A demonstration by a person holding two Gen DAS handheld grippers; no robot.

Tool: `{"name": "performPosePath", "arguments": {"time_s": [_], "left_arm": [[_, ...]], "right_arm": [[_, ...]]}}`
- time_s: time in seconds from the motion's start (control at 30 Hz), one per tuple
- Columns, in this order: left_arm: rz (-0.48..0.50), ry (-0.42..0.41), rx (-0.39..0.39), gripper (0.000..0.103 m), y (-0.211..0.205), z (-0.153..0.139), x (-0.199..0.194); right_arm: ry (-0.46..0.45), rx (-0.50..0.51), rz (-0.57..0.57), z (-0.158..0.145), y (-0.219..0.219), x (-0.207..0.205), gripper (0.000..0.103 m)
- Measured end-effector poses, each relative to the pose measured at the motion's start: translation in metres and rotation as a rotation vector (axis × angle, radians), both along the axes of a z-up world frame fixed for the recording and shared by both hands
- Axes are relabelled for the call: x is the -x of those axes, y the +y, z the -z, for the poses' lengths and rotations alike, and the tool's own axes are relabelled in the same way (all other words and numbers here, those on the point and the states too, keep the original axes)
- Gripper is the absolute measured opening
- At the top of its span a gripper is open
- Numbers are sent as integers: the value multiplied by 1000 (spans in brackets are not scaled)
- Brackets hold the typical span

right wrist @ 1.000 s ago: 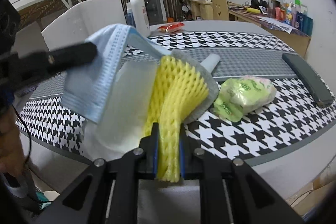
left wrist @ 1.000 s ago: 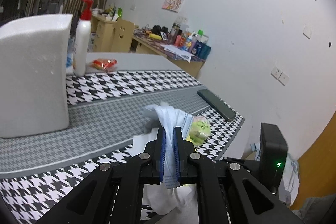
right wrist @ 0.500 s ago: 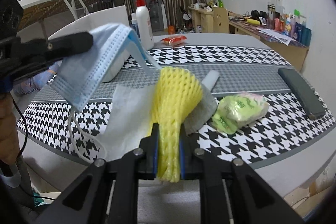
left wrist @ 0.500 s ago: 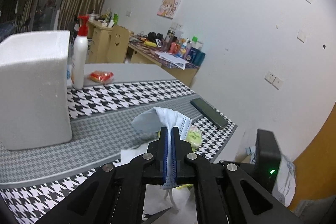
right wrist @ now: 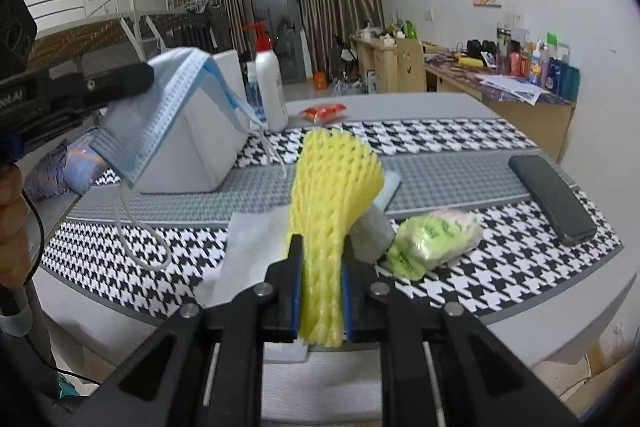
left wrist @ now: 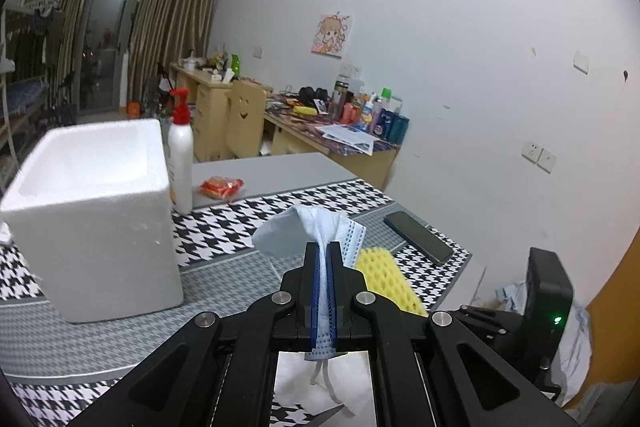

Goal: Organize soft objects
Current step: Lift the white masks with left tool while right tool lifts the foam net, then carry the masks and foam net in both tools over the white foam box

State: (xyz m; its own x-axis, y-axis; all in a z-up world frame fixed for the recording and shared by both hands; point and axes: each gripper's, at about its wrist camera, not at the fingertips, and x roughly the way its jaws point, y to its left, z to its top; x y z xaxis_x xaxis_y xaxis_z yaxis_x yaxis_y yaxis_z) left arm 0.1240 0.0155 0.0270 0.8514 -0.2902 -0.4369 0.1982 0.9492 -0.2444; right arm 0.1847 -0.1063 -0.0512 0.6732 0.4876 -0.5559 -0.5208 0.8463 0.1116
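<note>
**Both grippers hold soft things above the table**

Now the left gripper [left wrist: 323,255] has its fingers pressed together on a blue face mask [left wrist: 316,231]. In the right wrist view the mask [right wrist: 168,107] hangs clear of the table [right wrist: 440,183], its ear loops dangling just above the checked cloth.

Meanwhile the right gripper [right wrist: 320,259] pinches a yellow foam net [right wrist: 332,187] between narrow fingers. The net stands up from the fingers and fans out at its top, raised off the table.

On the table below lie a white tissue [right wrist: 248,247], a grey cloth [right wrist: 372,231] and a green packet [right wrist: 432,239], the cloth just beside the packet. A black phone [right wrist: 552,199] lies further right, apart from them. A white foam box [left wrist: 92,211] stands open on the grey stripe, with a pump bottle [left wrist: 180,163] right behind it and a red snack packet [left wrist: 222,187] near the bottle.
</note>
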Motion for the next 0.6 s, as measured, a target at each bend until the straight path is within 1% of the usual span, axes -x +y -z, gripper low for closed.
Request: {"name": "performPosePath", "arguments": {"time_s": [0.27,0.6], "left_arm": [[-63,-27,-54,3,8,-14,4],[-90,-70,-72,3,23,-31,0]], "right_arm": [[-67,-23,-16,-23,7,-1,19],[-141,-43,-46,-51,24,-7,19]]}}
